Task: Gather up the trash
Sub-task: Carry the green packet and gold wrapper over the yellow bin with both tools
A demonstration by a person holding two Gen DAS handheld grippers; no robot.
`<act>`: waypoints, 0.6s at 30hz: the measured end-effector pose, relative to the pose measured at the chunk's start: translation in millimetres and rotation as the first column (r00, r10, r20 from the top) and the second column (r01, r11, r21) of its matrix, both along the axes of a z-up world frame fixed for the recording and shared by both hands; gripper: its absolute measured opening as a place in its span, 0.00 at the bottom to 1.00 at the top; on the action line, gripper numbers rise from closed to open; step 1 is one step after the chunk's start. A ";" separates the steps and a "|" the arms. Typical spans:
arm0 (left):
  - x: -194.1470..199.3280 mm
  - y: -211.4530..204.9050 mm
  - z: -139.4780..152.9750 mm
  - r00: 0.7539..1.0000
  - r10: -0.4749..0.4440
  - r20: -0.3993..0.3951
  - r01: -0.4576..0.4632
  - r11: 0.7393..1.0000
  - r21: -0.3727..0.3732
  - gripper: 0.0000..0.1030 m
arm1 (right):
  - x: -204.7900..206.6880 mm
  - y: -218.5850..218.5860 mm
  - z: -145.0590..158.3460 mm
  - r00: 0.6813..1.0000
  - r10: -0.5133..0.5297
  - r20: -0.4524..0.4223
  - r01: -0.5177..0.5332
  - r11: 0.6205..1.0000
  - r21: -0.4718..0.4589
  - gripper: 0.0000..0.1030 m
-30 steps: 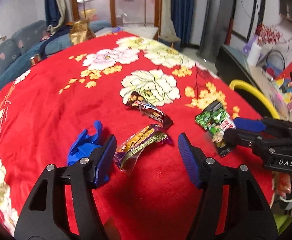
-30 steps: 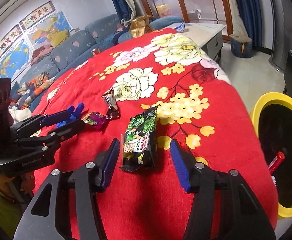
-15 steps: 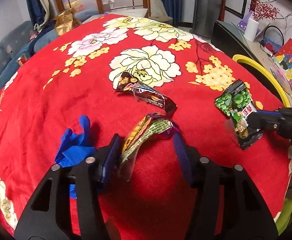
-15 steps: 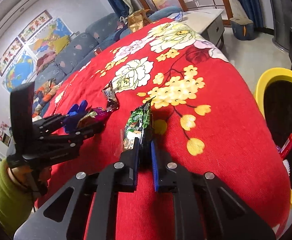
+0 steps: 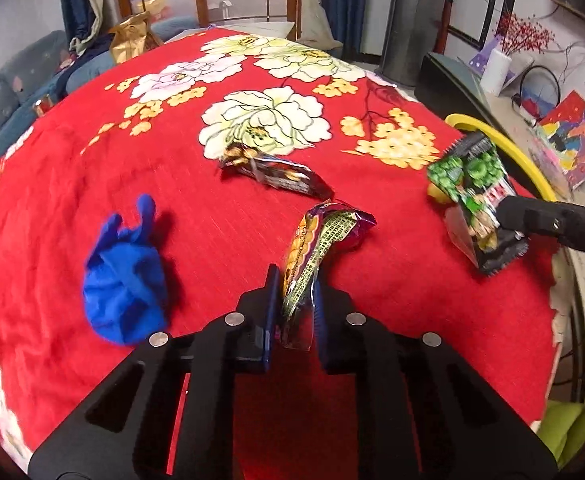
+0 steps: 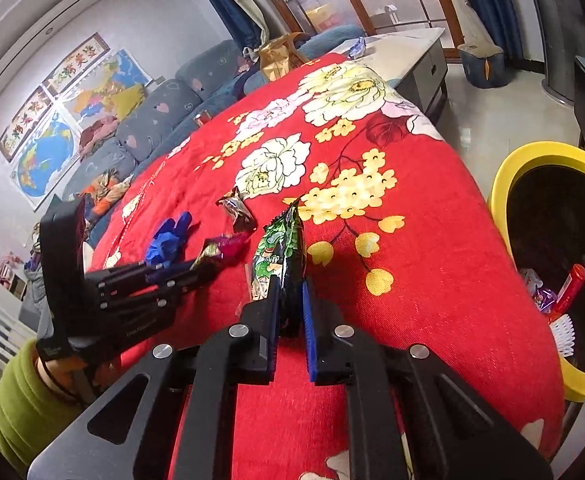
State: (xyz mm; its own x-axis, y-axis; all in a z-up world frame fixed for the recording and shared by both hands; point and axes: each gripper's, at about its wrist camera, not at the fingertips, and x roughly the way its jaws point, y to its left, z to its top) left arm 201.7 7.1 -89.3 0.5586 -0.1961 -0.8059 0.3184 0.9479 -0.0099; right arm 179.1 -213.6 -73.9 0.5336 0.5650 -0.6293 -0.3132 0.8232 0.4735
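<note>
Purple-yellow wrapper (image 5: 316, 248) pinched by its end in left gripper (image 5: 296, 316), just closed; green wrapper (image 6: 282, 256) clamped in right gripper (image 6: 290, 312) above red cloth (image 6: 432, 280). Could slip free before yellow bin (image 6: 504, 184): thin, slick film.

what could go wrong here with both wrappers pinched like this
The left gripper, whose jaws have just been closing, pinches only the tail of the purple-yellow wrapper, so it might slip out. The right gripper holds the green wrapper by one end; it could snag on the yellow bin rim.
</note>
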 end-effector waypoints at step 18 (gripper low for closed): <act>-45.0 -33.0 35.4 0.997 0.005 0.073 0.011 0.976 -0.215 0.09 | -11.1 -30.5 19.9 0.996 -0.059 0.061 0.059 0.998 -0.013 0.10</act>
State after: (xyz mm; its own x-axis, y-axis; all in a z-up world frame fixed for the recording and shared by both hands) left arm 156.7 -25.8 -53.9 0.6133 -0.3623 -0.7018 0.3282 0.9251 -0.1907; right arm 168.0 -244.1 -54.0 0.6032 0.5225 -0.6026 -0.2917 0.8477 0.4430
